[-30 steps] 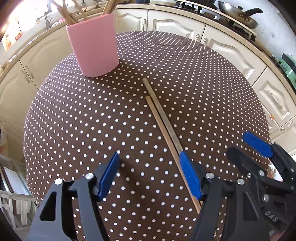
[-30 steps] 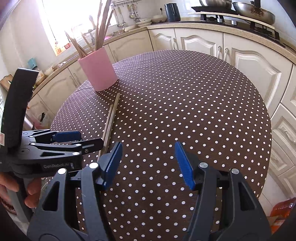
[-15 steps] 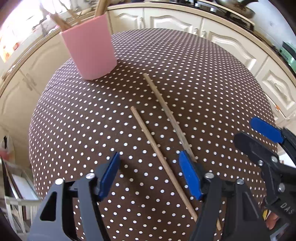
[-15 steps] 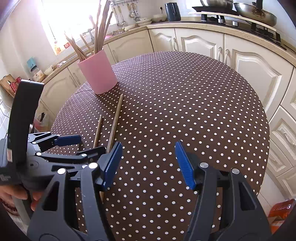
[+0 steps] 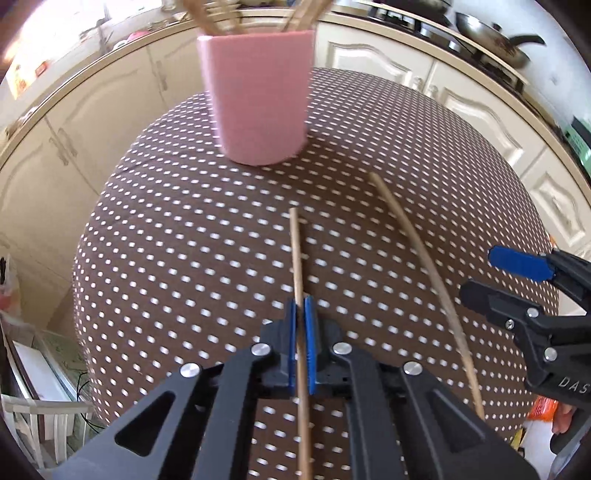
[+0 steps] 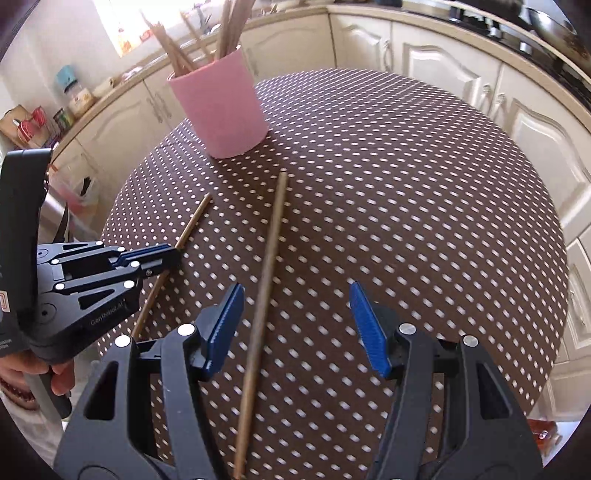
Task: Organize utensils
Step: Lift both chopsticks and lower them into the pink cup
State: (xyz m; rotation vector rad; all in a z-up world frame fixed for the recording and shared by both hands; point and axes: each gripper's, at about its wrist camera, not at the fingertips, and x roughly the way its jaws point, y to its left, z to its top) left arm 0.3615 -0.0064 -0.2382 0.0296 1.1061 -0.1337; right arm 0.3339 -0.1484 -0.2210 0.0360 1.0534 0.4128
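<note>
Left wrist view, left to right. Cream cabinets [image 5: 74, 155] fill the left edge of the frame. Pink cup [image 5: 256, 96] stands upright at upper centre on the brown polka-dot surface [image 5: 184, 240], with several wooden sticks [image 5: 207, 14] rising from it; blurred here.

Left gripper [image 5: 302, 325] at lower centre: blue pads closed tight on a thin chopstick [image 5: 296, 258]. The stick runs up the frame from between the pads, its far tip pointing toward the cup but well short of it. Whether the tip is lifted off the surface cannot be told.

Right of it, a second chopstick [image 5: 424, 251], darker and slightly curved in the fisheye, lies flat on the surface, apart from the held one. At the right edge, the right gripper [image 5: 517, 277] seen side-on, pads apart.

Right wrist view, left to right. Left gripper [image 6: 162, 258] at mid-left, clamped on the thin chopstick [image 6: 195, 218]. The second chopstick [image 6: 267, 266] lies on the surface [image 6: 406, 184], its near part running just beside the left-hand blue pad. Right gripper [image 6: 295, 325] wide open, holding nothing. Cup [image 6: 221, 107] at upper left of centre.
</note>
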